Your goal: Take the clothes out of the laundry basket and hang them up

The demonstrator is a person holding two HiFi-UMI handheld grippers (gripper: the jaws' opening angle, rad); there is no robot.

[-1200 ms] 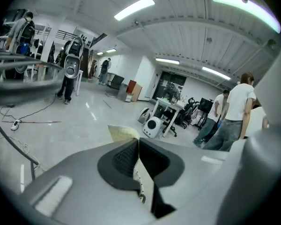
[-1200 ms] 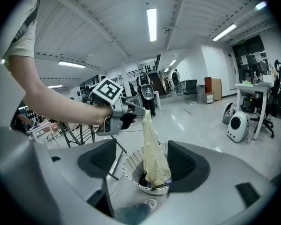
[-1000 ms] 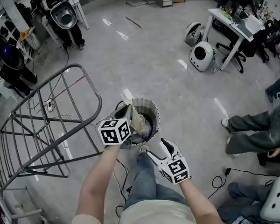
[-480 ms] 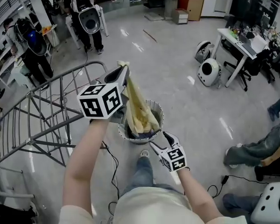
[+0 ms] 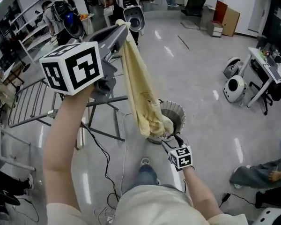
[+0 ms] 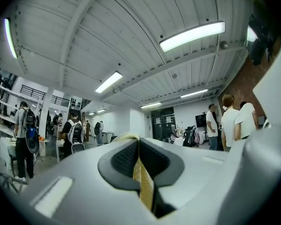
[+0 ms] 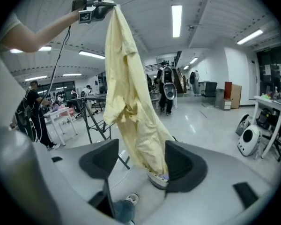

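The room is brightly lit by long ceiling lamps (image 6: 192,35), white glare is thrown onto the shiny floor (image 5: 201,78), and both gripper views are bent and darkened at their edges, with near parts blurred.

The floor (image 5: 196,69) is pale grey and glossy, streaked with reflections of the lamps. Overhead, a white ribbed ceiling (image 6: 84,27) carries long strip lights (image 6: 192,35). A white desk (image 5: 271,71) stands at the right, with two round white machines (image 5: 235,89) on the floor beside it. Far off are a black office chair (image 5: 195,6) and a brown cabinet (image 5: 230,21). White shelves (image 6: 1,118) stand at the left, and several people (image 6: 225,121) stand about. A black cable (image 5: 100,149) trails across the floor.
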